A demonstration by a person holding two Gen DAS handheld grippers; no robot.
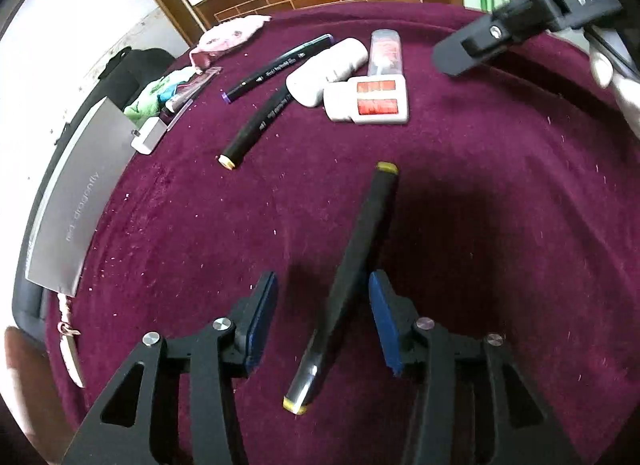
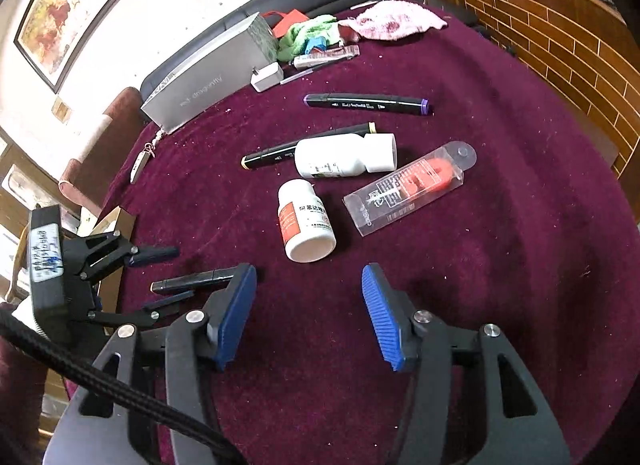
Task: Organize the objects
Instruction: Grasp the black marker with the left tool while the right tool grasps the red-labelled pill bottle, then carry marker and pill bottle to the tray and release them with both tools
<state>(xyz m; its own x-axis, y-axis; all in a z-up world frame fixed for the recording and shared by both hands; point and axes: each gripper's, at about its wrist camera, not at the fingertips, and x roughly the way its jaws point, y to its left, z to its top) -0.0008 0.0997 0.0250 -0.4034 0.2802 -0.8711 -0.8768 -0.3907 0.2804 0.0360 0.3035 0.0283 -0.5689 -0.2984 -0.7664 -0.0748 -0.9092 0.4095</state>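
Observation:
My left gripper (image 1: 324, 305) is open low over the maroon cloth. A black marker with yellow ends (image 1: 352, 273) lies between its fingers, leaning along the right pad; the left pad stands clear of it. The right wrist view shows the same marker (image 2: 192, 281) at the left. My right gripper (image 2: 310, 305) is open with only bare cloth between its pads. Farther out lie a purple-capped marker (image 2: 368, 104), a cream-capped marker (image 2: 276, 153), a plain white bottle (image 2: 344, 157), a red-labelled white bottle (image 2: 306, 221) and a clear pack with an orange item (image 2: 412, 187).
A grey box (image 2: 200, 85) lies at the table's far left edge with a white charger (image 2: 267, 77) beside it. Green cloth (image 2: 304, 35), a pink towel (image 2: 394, 19) and small tubes sit behind. A brick-pattern wooden counter (image 2: 560, 37) stands beyond the round table.

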